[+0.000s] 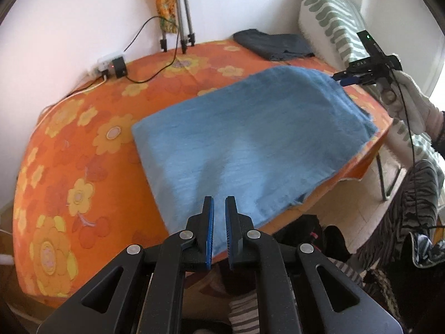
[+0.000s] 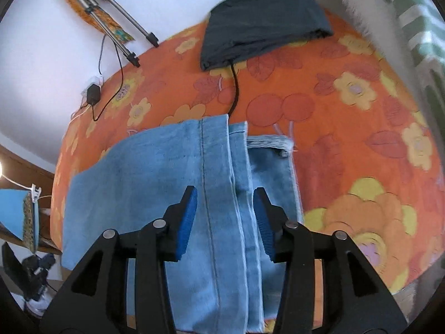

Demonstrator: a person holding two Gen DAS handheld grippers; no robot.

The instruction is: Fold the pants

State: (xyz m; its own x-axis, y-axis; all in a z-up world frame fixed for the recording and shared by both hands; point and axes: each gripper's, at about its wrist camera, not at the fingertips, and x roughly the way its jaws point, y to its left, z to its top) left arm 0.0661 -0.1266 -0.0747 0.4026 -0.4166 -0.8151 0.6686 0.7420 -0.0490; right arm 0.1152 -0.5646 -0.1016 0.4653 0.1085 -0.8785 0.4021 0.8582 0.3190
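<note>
**Fold laid down, both tongs off the cloth**

My left gripper (image 1: 219, 232) hangs just above the near edge of the light blue denim pants (image 1: 250, 139); its blue pads stand nearly together with only a thin gap, and nothing is between them. My right gripper (image 2: 225, 220) is over the stacked hems at the other end, jaws apart, the denim lying under them but not pinched; the pads touch nothing.

The pants lie as a flat folded rectangle on the orange flower-print bedspread (image 1: 69, 167), near its front edge. From the right wrist view I count several layers offset at the hems, with a frayed edge showing on the right.

Judgement: one fold is done and released. The next move calls for re-gripping one short end with both tongs, lifting it evenly and carrying it over to the other end.

Farther back a folded dark grey garment (image 2: 264, 19) lies well apart, near the wall.
</note>
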